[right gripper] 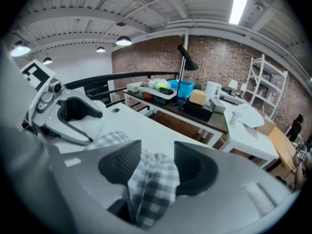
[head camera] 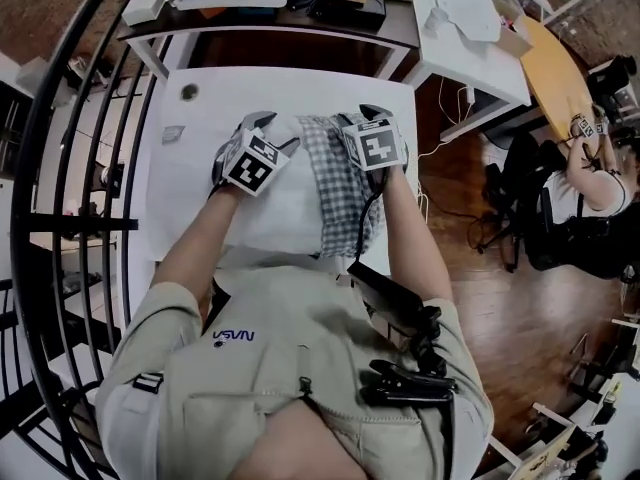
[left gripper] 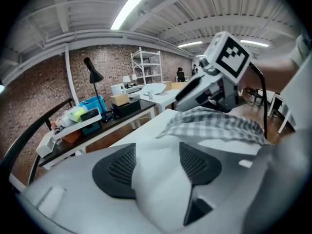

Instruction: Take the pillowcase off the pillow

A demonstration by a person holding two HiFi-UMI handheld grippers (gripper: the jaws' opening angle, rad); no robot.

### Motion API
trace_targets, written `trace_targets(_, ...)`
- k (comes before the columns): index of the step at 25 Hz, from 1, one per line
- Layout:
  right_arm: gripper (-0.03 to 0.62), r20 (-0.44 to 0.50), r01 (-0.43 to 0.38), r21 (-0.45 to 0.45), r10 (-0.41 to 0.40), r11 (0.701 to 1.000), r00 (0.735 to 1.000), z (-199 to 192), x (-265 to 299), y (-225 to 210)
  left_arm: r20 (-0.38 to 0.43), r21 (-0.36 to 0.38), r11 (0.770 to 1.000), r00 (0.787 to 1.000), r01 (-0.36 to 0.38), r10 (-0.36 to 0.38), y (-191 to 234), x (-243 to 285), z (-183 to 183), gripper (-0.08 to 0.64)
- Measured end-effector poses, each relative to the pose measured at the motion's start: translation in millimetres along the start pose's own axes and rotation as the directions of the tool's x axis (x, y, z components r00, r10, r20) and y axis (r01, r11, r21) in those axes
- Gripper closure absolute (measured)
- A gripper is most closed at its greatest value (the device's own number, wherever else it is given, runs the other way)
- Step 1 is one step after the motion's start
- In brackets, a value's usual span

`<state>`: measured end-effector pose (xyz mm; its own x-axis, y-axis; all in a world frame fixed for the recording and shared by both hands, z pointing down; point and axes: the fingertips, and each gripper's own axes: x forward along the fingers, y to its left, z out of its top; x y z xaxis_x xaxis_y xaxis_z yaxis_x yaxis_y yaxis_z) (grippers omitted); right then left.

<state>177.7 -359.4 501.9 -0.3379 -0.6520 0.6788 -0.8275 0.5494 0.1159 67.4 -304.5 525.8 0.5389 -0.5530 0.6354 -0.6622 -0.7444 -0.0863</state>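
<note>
A white pillow (head camera: 275, 203) lies on the white table (head camera: 195, 133), and the grey-and-white checked pillowcase (head camera: 345, 183) is bunched over its right part. My left gripper (head camera: 258, 128) sits on the pillow's bare far-left end. In the left gripper view a bulge of pillow (left gripper: 161, 189) fills the gap in this gripper (left gripper: 157, 167) and touches both wide-set pads. My right gripper (head camera: 358, 118) is at the pillowcase's far edge. Its jaws (right gripper: 157, 165) stand wide, with a fold of checked cloth (right gripper: 153, 184) lying loosely between them.
A dark desk (head camera: 260, 8) with boxes, a blue bin and a lamp runs along the table's far side. A white desk (head camera: 460, 28) stands at the far right. A black railing (head camera: 60, 168) curves along the left. A person (head camera: 590, 193) sits at the right on the wooden floor.
</note>
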Motion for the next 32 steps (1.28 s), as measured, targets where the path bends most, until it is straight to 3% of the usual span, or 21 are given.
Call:
trace_targets(3,0.33,-0.119,-0.012,-0.015,0.01,1.0,0.993,-17,30,8,-0.063,0.046,0.996,0.995,0.075,-0.072,-30,9,-23,0.398)
trace_targets(6,0.339,-0.242,-0.087,-0.016,0.08,0.996,0.967,-53,45,33,-0.073,0.108,0.99,0.994,0.085,-0.078,-52,6,-39,0.516)
trace_targets(7,0.378,-0.244,-0.079,-0.065,0.061,0.995,0.968,-53,44,34,-0.06,0.132,0.988,0.996,0.076,-0.069,-54,2,-39,0.53)
trace_targets(8,0.464,-0.22,-0.051,-0.133,0.021,0.99,0.975,-46,42,32,-0.038,0.148,0.987,0.998,0.064,-0.059,-54,-4,-37,0.535)
trace_targets(9,0.558,-0.187,-0.012,-0.192,-0.024,0.981,0.982,-36,37,27,-0.004,0.153,0.987,0.999,0.049,-0.049,-53,-13,-31,0.537)
trace_targets(11,0.576,-0.125,0.069,-0.231,-0.1,0.971,0.987,-23,21,15,0.091,0.12,0.992,0.995,0.025,-0.036,-47,-43,-14,0.54)
trace_targets(14,0.577,-0.038,0.192,-0.163,-0.201,0.968,0.979,-9,-9,-19,0.219,0.044,0.999,0.975,0.022,-0.031,-34,-100,14,0.541)
trace_targets(18,0.578,0.0,0.342,-0.086,-0.343,0.936,0.939,-11,-38,-71,0.267,-0.017,0.999,0.963,0.03,-0.024,-20,-135,15,0.541)
trace_targets(21,0.58,-0.088,0.443,-0.019,-0.443,0.896,0.892,-48,-43,-118,0.284,-0.094,0.996,0.959,0.007,0.02,1,-135,4,0.543)
trace_targets(23,0.58,-0.175,0.459,0.056,-0.444,0.887,0.879,-93,-43,-140,0.281,-0.12,0.993,0.959,0.014,0.02,12,-124,-3,0.541)
trace_targets(25,0.578,-0.19,0.429,0.071,-0.41,0.9,0.892,-119,-38,-143,0.263,-0.093,0.996,0.965,0.012,0.013,19,-103,-8,0.537)
trace_targets(27,0.574,-0.138,0.394,0.065,-0.383,0.917,0.914,-117,-32,-133,0.242,-0.064,0.998,0.97,0.006,0.009,23,-81,-10,0.517)
trace_targets(29,0.519,-0.086,0.383,0.107,-0.375,0.917,0.923,-110,-34,-124,0.234,-0.045,0.999,0.972,0.0,0.011,25,-68,-5,0.479)
trace_targets(32,0.467,0.032,0.351,0.153,-0.36,0.924,0.933,-82,-59,-99,0.268,-0.01,0.999,0.963,-0.033,0.034,26,-80,13,0.341)
